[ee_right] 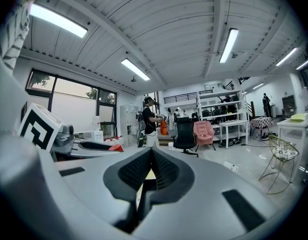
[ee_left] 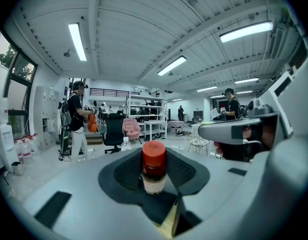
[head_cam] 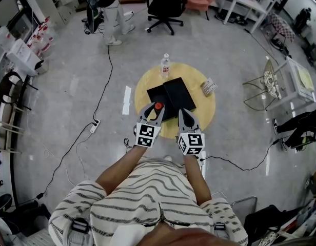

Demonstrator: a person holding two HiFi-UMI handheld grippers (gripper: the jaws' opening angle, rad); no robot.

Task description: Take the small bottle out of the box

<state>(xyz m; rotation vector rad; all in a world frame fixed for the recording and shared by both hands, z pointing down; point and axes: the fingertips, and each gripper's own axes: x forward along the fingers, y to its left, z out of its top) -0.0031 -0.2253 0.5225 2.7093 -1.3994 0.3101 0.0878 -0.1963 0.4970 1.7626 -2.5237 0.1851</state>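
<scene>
Small bottle (ee_left: 153, 166), red cap: upright, pinched low between left gripper (head_cam: 156, 108) fingers, over black box (head_cam: 173, 94) at bench (head_cam: 201, 114) near edge. Right gripper (head_cam: 183, 114): fingers closed together, empty. Risk: low pinch, so tilting could drop it.

Small bottle (ee_left: 153, 166): red cap, pale body, upright, which I hold clamped between the jaws of the left gripper (head_cam: 155, 110), over the near left corner of the black box (head_cam: 172, 97). The box lies flat mid-table (head_cam: 205, 108), reaching toward the near edge.
</scene>
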